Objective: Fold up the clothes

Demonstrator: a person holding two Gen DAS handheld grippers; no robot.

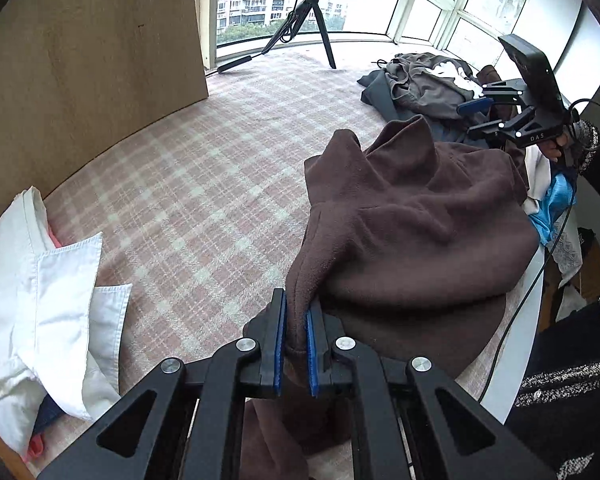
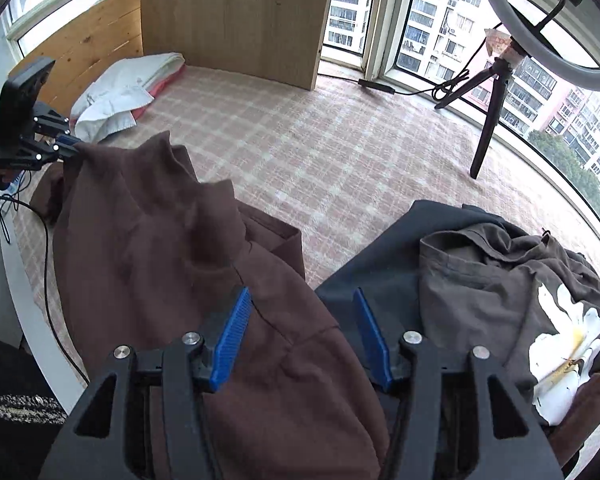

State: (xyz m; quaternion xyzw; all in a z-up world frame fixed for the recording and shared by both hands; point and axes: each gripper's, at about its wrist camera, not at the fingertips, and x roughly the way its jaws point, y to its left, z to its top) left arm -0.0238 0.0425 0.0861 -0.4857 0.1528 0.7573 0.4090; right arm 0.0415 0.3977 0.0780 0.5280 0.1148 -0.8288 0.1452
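Observation:
A brown fleece garment lies rumpled on the plaid-covered surface, partly lifted at its near edge. My left gripper is shut on a pulled-up fold of that edge. In the right wrist view the same left gripper holds the garment's far left corner. The right gripper is open, its blue pads spread wide just above the brown garment, with nothing between them. From the left wrist view the right gripper hovers past the garment's far right side, held by a hand.
A pile of dark clothes, one with a white flower print, lies right of the brown garment. Folded white clothing sits at the left by a wooden panel. A ring-light tripod stands by the windows. A black cable trails along the surface's edge.

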